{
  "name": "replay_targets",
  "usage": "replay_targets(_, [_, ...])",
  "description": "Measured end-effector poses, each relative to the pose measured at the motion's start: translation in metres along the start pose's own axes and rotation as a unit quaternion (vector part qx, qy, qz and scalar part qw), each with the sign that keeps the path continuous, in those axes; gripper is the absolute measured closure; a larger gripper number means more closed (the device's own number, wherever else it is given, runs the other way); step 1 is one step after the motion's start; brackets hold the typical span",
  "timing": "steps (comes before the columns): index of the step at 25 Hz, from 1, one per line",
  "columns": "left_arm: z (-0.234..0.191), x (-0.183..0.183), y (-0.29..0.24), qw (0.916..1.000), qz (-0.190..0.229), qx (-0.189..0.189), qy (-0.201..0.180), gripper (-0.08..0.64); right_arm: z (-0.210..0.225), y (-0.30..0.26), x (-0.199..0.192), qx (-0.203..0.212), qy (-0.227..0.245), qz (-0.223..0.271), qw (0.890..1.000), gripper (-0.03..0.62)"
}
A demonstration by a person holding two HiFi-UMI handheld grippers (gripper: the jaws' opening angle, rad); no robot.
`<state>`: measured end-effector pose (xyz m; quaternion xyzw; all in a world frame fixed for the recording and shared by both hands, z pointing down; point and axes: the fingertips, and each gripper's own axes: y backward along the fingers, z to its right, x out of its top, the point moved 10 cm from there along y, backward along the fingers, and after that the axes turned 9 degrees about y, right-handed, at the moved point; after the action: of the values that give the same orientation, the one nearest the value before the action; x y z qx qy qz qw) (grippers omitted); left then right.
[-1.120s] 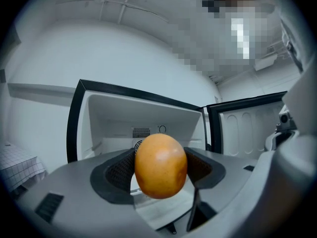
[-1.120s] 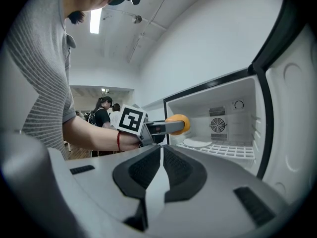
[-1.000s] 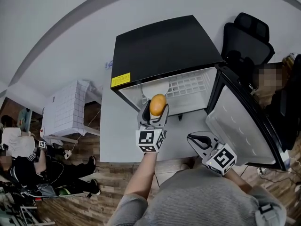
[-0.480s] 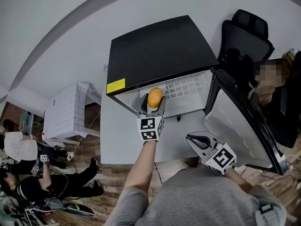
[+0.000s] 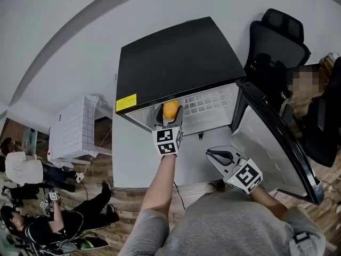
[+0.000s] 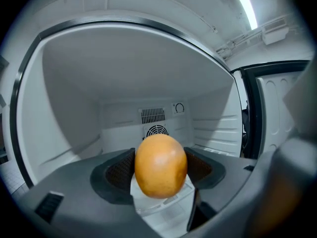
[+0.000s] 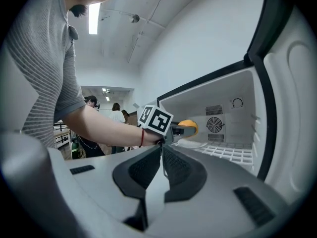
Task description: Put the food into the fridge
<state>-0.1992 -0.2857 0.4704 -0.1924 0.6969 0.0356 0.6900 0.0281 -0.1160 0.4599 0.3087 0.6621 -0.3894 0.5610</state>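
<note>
- Left gripper (image 5: pixel 170 117): 2 jaws clamped on the orange fruit (image 6: pixel 161 165), which was held at the mouth of the fridge (image 5: pixel 181 57).
- White dish (image 7: pixel 190 144) lay just below the jaws. Judged best to lower the fruit onto it before letting go, lest it roll.
- Right gripper (image 7: pixel 162 163): jaws together, empty, apart from the door (image 5: pixel 266 137).

Fruit (image 5: pixel 171 109) in left gripper (image 5: pixel 170 115) at fridge (image 5: pixel 176 57) opening; right gripper (image 5: pixel 217 154) nearer, rightward.

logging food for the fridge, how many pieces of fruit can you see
1: an orange fruit clamped in the left gripper, at the mouth of the open fridge. Part of the fridge's inside is out of view, so more may be hidden.
</note>
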Motion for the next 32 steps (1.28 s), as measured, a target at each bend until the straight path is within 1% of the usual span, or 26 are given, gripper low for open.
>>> replay_targets(4, [-0.004, -0.002, -0.006, 1.0000, -0.007, 0.005, -0.003, 0.244, 0.015, -0.014, -0.001, -0.018, -0.002, -0.006, 1.000, 0.578])
replay_targets(7, [-0.007, -0.004, -0.010, 0.9998, -0.018, 0.008, -0.007, 0.243, 0.020, -0.022, -0.009, -0.027, -0.010, 0.017, 0.999, 0.578])
replay_targets(10, [-0.010, -0.007, -0.016, 0.9992, -0.035, 0.013, -0.016, 0.242, 0.022, -0.026, -0.012, -0.029, -0.022, 0.023, 0.999, 0.578])
replay_targets(14, [-0.013, -0.013, -0.023, 0.9978, -0.056, 0.023, -0.025, 0.242, 0.019, -0.025, -0.009, -0.030, -0.026, 0.022, 0.999, 0.578])
replay_targets(23, [-0.017, -0.012, -0.033, 0.9972, -0.061, 0.032, -0.029, 0.242, 0.017, -0.020, -0.010, -0.026, -0.022, 0.015, 0.999, 0.578])
replay_targets(32, [-0.024, -0.016, -0.046, 0.9949, -0.085, 0.038, -0.037, 0.242, 0.017, -0.022, -0.011, -0.016, -0.024, 0.010, 1.000, 0.578])
